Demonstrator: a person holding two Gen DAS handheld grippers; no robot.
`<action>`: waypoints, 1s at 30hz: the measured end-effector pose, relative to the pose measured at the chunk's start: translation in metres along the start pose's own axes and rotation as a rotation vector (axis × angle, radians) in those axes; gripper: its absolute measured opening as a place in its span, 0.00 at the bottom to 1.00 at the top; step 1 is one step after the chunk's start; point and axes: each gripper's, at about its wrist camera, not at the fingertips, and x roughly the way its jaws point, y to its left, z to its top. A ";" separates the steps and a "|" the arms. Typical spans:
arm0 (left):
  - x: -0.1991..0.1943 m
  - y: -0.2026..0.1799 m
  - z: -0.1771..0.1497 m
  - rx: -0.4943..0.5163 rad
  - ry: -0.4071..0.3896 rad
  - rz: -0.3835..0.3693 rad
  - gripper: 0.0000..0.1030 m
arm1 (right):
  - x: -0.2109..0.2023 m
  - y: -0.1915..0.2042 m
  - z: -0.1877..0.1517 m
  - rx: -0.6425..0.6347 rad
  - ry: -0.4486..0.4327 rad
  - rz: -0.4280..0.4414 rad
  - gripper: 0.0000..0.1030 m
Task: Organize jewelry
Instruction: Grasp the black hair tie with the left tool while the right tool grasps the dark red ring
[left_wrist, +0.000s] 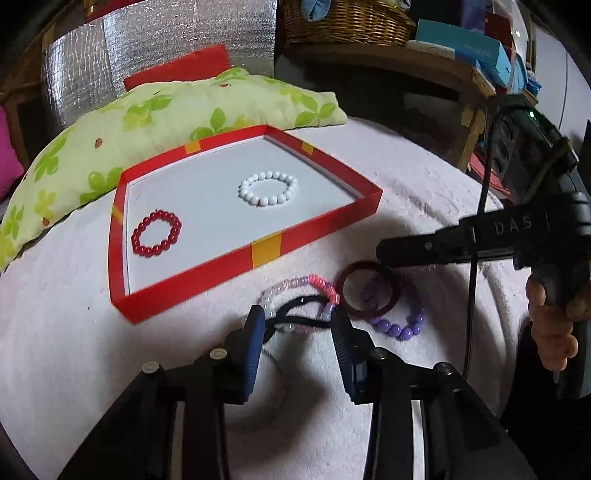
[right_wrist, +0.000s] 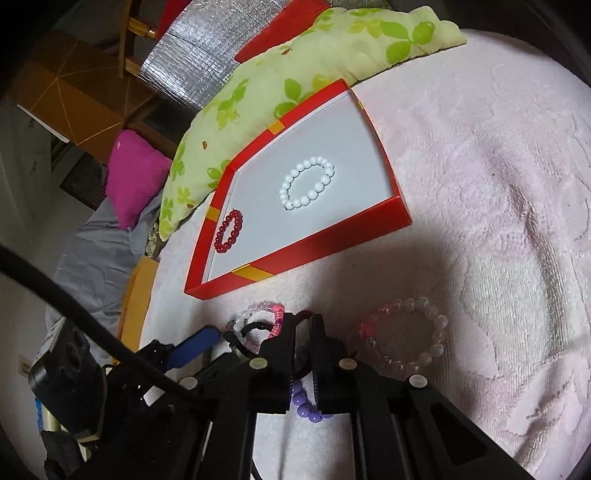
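- My left gripper (left_wrist: 298, 318) is spread wide over the pink blanket (left_wrist: 74, 332), its blue pads either side of a black hair tie (left_wrist: 295, 306) and the pastel bead bracelet (left_wrist: 295, 295), both lying flat.
- Beyond them, the red tray (left_wrist: 240, 254) holds a red bracelet (left_wrist: 156, 238) and a white bracelet (left_wrist: 267, 188).
- My right gripper (right_wrist: 300, 325) is narrowed around the dark red bangle (left_wrist: 369, 291), which overlaps the purple bracelet (left_wrist: 399, 325); I cannot tell if it is gripped.

A lived-in home: floral pillow (left_wrist: 155, 122) on pink blanket (right_wrist: 498, 155) (wicker basket (left_wrist: 347, 22) behind).
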 end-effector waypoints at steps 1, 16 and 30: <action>0.000 0.001 0.001 0.005 -0.004 -0.005 0.37 | -0.001 -0.001 0.000 0.004 0.000 0.002 0.09; 0.004 -0.006 -0.010 0.045 0.080 -0.083 0.09 | 0.002 -0.007 0.005 0.076 0.010 0.029 0.30; -0.010 0.017 -0.005 -0.033 0.026 0.003 0.42 | -0.001 0.018 -0.004 -0.114 -0.044 -0.087 0.07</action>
